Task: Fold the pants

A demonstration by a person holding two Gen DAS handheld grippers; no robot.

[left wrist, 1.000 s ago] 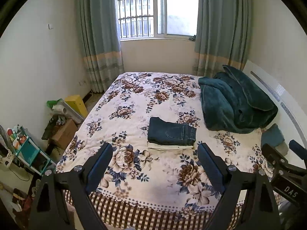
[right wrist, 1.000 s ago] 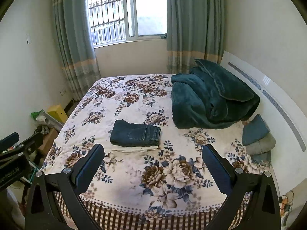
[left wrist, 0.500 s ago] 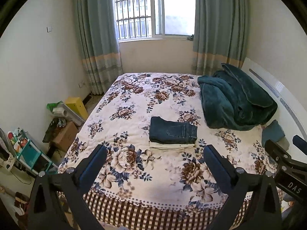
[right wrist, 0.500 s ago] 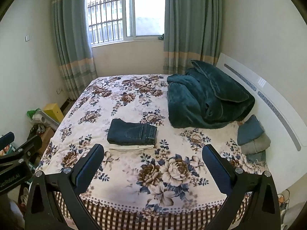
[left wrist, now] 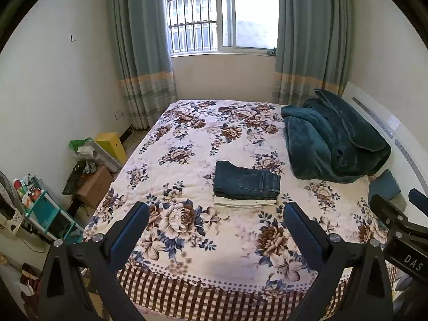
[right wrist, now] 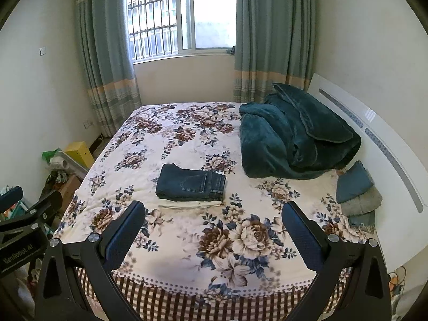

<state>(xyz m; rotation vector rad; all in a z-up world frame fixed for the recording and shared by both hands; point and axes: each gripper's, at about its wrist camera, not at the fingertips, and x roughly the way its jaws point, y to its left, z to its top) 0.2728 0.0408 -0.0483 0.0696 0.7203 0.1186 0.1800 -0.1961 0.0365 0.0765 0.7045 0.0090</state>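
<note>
The blue pants [left wrist: 246, 183] are seen folded into a neat block, laid on top of a folded white cloth [left wrist: 244, 202] in the middle of the flowered bed [left wrist: 187, 254], so the folding is judged to be done. The left gripper [left wrist: 215, 226] and the right gripper [right wrist: 214, 226] are held wide open with nothing in them, well back from the pants by the near bed edge. Plenty of bare bed is left around the pants, and the green blanket [left wrist: 331, 144] is heaped well apart from them on the right.

left wrist: off bed [left wrist: 203, 243] foot, facing window | right wrist: likewise | shared: bed
</note>
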